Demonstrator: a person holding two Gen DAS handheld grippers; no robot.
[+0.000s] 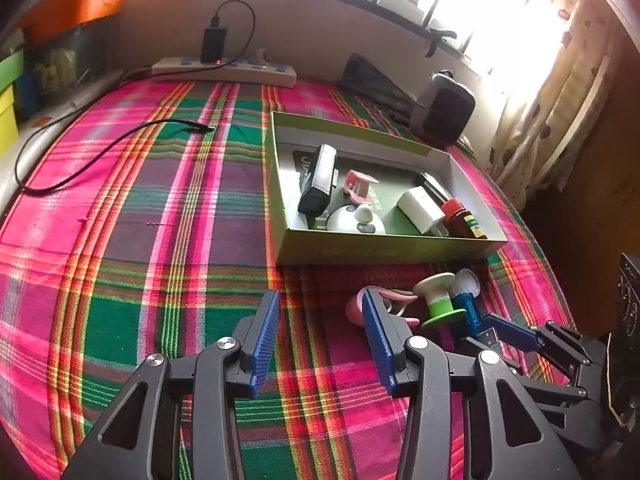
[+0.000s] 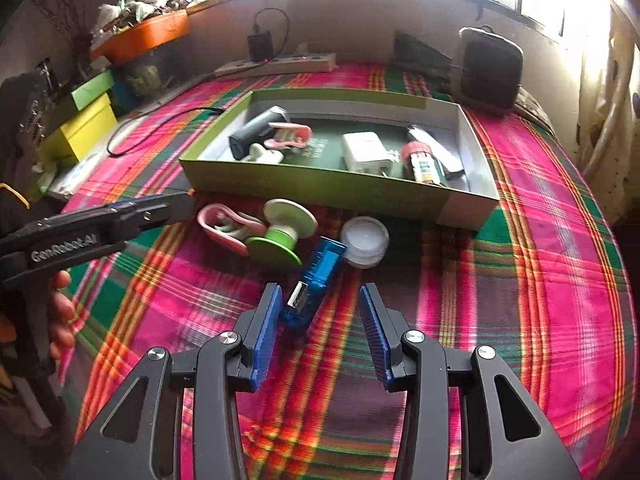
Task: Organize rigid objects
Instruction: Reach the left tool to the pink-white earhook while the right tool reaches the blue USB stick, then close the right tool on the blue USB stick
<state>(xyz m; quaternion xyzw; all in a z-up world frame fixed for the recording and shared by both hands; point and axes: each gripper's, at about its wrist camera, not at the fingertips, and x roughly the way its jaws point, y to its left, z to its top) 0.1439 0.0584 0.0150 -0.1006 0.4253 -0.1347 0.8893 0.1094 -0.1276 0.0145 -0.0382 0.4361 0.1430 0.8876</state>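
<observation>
A green cardboard box [image 1: 384,246] [image 2: 320,190] sits on the plaid cloth and holds a black device, a pink clip, a white charger [image 2: 364,152], a red-capped bottle [image 2: 420,162] and a white round thing. In front of it lie a pink clip [image 2: 224,228], a green and white spool [image 2: 284,236], a small white jar [image 2: 366,242] and a blue USB adapter [image 2: 314,284]. My right gripper [image 2: 320,320] is open, its fingers on either side of the adapter's near end. My left gripper [image 1: 320,332] is open and empty, just left of the pink clip [image 1: 356,308].
A power strip [image 1: 224,70] with a black charger and cable lies at the back wall. A dark speaker [image 2: 490,70] stands behind the box. Yellow and green boxes [image 2: 84,124] and an orange planter [image 2: 140,36] stand at the left. A curtain [image 1: 560,100] hangs at the right.
</observation>
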